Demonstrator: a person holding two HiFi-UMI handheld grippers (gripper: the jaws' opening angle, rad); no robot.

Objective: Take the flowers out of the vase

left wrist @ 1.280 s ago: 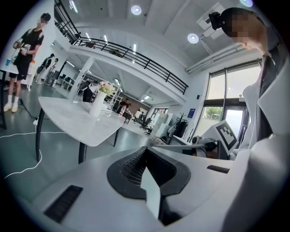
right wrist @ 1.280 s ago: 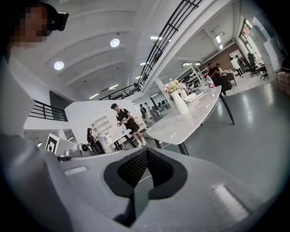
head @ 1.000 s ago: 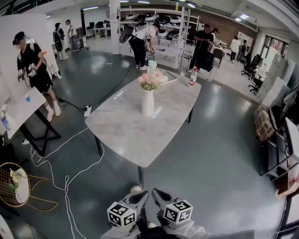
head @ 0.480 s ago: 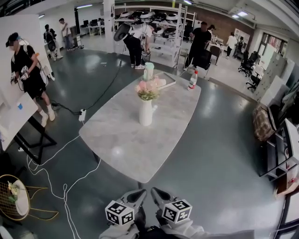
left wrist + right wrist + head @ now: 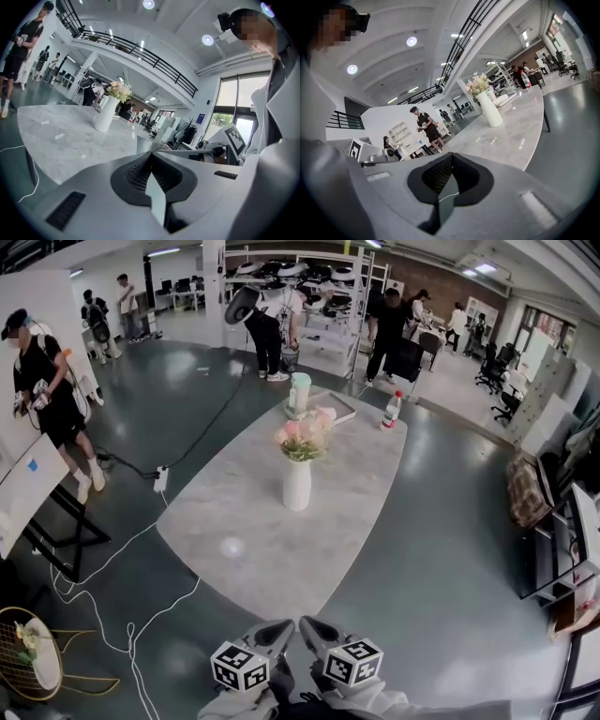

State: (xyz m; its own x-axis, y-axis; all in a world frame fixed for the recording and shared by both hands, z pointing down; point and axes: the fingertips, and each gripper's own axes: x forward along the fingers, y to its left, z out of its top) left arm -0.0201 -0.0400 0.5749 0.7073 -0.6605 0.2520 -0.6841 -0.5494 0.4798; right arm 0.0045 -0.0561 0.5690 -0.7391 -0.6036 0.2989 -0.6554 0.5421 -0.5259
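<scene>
A white vase (image 5: 297, 484) holding pink flowers (image 5: 306, 434) stands upright near the middle of a grey marble table (image 5: 234, 545). My left gripper (image 5: 282, 627) and right gripper (image 5: 308, 625) sit side by side at the bottom of the head view, short of the table's near edge and far from the vase. Both are shut with nothing between the jaws. The left gripper view shows the vase (image 5: 104, 114) and flowers (image 5: 119, 91) ahead across the tabletop. In the right gripper view the vase (image 5: 490, 110) and flowers (image 5: 479, 85) stand at upper right.
At the table's far end are a pale green cup (image 5: 299, 393), a flat tray (image 5: 337, 409) and a bottle (image 5: 391, 411). White cables (image 5: 122, 610) trail on the floor at left, near a gold wire stand (image 5: 33, 652). A person (image 5: 47, 395) and a white desk (image 5: 28, 493) are at left.
The table and vase have drawn nearer and sit lower in the head view. Both grippers stay shut, side by side at the bottom of the frame.
</scene>
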